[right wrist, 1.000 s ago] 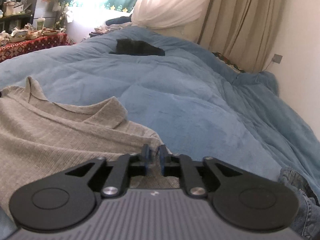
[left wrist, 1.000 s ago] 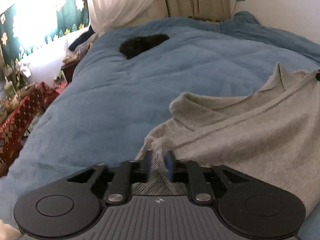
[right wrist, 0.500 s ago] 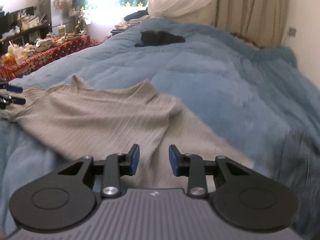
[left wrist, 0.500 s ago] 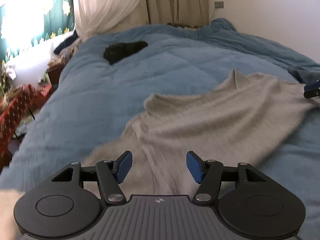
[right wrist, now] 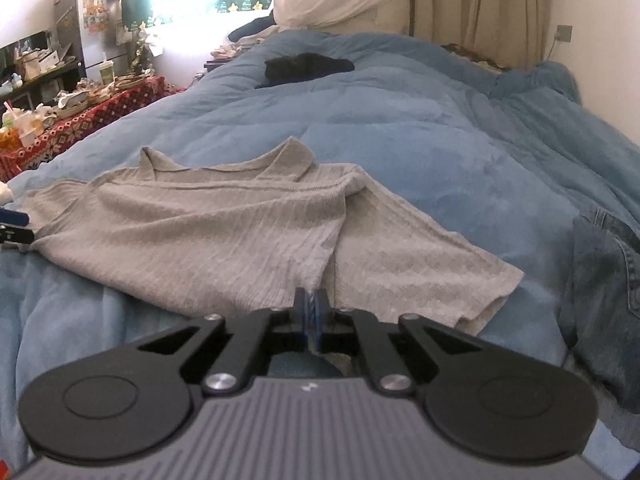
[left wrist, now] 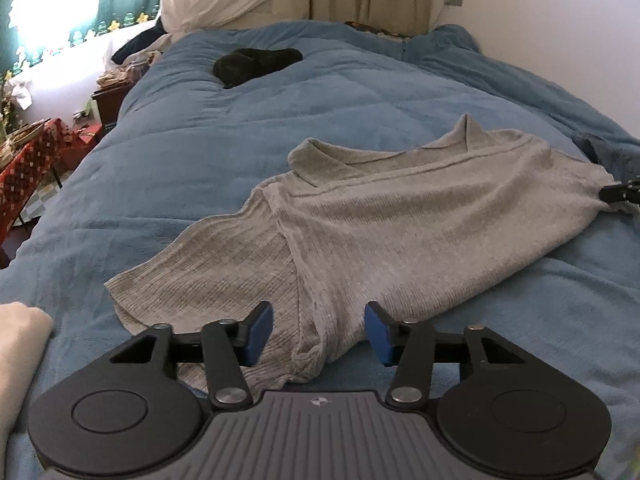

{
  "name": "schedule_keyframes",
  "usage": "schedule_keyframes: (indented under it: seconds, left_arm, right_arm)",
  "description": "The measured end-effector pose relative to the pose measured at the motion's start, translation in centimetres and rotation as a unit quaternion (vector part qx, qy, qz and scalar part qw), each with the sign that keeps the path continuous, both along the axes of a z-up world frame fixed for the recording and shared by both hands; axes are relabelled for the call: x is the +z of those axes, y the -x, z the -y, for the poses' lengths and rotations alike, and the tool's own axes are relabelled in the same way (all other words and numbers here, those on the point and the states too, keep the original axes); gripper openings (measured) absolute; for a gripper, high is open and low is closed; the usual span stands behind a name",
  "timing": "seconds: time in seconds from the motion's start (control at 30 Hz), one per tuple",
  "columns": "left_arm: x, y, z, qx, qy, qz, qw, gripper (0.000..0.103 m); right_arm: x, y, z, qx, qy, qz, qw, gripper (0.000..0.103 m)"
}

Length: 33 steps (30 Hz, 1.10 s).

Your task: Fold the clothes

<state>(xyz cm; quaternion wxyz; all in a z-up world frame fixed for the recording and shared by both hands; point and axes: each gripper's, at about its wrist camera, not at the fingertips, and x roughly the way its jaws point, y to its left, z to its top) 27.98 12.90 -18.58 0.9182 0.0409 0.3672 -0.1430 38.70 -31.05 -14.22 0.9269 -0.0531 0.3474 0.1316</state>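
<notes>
— What took up most of the room?

— The bed. A blue duvet [left wrist: 320, 112] covered nearly all of it, rumpled along the wall side. The grey sweater [left wrist: 400, 232] lay spread across the near half, collar toward the far end, a sleeve thrown out on each side.

— Did both cameras show the same things?

— No. Only the right wrist view took in the jeans [right wrist: 600, 300] bunched at the sweater's right, and the cluttered side table with its red patterned cloth [right wrist: 80, 120] showed best there. The left wrist view alone caught a pale cream fabric [left wrist: 20, 352] at its lower left edge. Both saw the small black garment [right wrist: 308, 66] far up the duvet, well apart from the sweater.

— And the grippers?

— The left gripper [left wrist: 318, 332] had its jaws spread wide, a puckered bit of the sweater's near edge lying between the blue pads [left wrist: 258, 334], touching neither. The right gripper [right wrist: 313, 312] had its pads pressed together at the sweater's hem; whether cloth was pinched between them I could not tell.
</notes>
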Motion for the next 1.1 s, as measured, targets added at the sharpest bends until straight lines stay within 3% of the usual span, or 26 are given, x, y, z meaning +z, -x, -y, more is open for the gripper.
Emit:
schedule_keyframes:
  seconds: [0.1, 0.2, 0.43, 0.7, 0.8, 0.9, 1.0, 1.1]
  left_arm:
    - [-0.6, -0.6, -0.2, -0.005, 0.019, -0.024, 0.9995, 0.006]
    - [-0.9, -0.7, -0.4, -0.012, 0.032, -0.038, 0.9987, 0.003]
    - [0.7, 0.9, -3.5, -0.002, 0.045, -0.035, 0.9984, 0.003]
    - [-1.5, 0.8, -2.8, -0.015, -0.005, -0.053, 0.9985, 0.004]
    - [-1.0, 0.6, -2.1, -0.024, -0.015, -0.045, 0.9986, 0.012]
    - [-0.2, 1.1, -1.6, -0.03, -0.019, -0.03, 0.9989, 0.03]
    - [0.9, 1.7, -0.7, -0.038, -0.034, -0.002, 0.9987, 0.03]
    - [2.1, 1.8, 0.8, -0.048, -0.023, 0.024, 0.9983, 0.03]
  right_arm:
    - [0.0, 0.2, 0.5, -0.003, -0.009, -0.004, 1.0, 0.003]
    - [0.1, 0.4, 0.9, -0.007, -0.018, -0.009, 1.0, 0.002]
    - [1.2, 1.5, 3.4, -0.013, -0.042, -0.021, 0.999, 0.002]
    - [-0.2, 0.9, 3.8, -0.016, -0.03, -0.044, 0.998, 0.004]
    - [0.5, 1.1, 3.4, -0.004, -0.033, -0.038, 0.999, 0.011]
    - [2.0, 1.7, 2.1, 0.017, 0.001, -0.012, 1.0, 0.017]
    - [3.2, 2.0, 0.3, 0.041, 0.028, 0.01, 0.999, 0.018]
    - [3.7, 1.8, -2.2, 0.07, 0.026, 0.024, 0.997, 0.018]
